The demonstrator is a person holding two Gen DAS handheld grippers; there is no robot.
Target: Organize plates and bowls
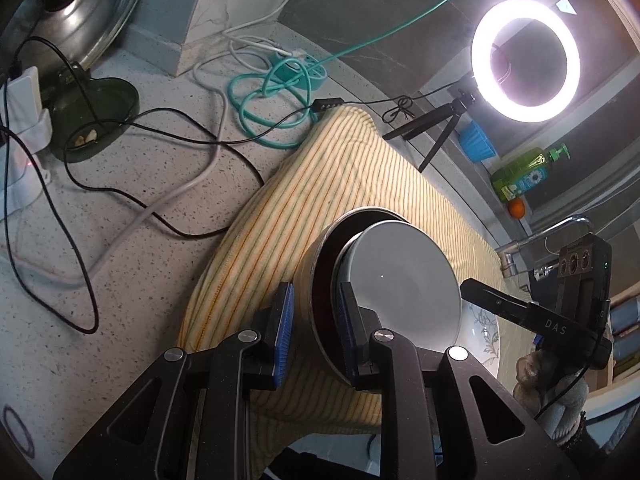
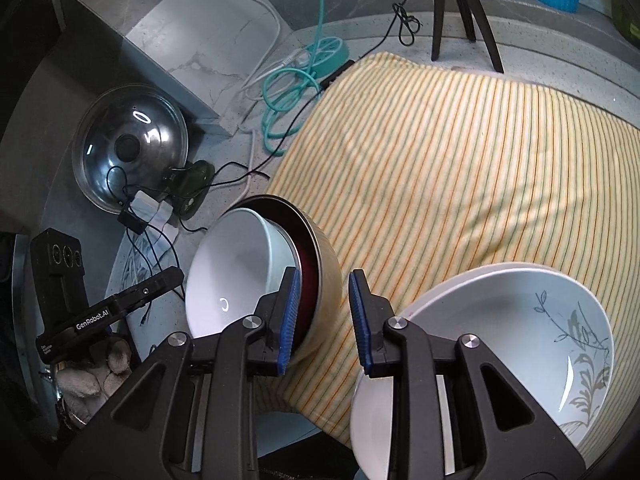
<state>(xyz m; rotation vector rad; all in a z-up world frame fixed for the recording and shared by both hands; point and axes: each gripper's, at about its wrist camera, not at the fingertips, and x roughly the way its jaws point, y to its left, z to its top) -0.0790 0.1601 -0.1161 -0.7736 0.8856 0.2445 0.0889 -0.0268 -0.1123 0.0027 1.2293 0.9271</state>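
Observation:
A tan bowl with a dark red inside is tipped on its side over the striped cloth. A plain white bowl is nested in it. My left gripper is shut on the tan bowl's wall. In the right wrist view the tan bowl has its wall between the pads of my right gripper. The left pad is at the red inside and the right pad stands clear, so this gripper is open. The white bowl faces left. A leaf-patterned white plate lies on another white plate at the right.
A lit ring light on a small tripod stands behind the cloth. Teal and black cables trail over the speckled counter. A steel pot lid leans at the back left. A green soap bottle and a faucet are at the right.

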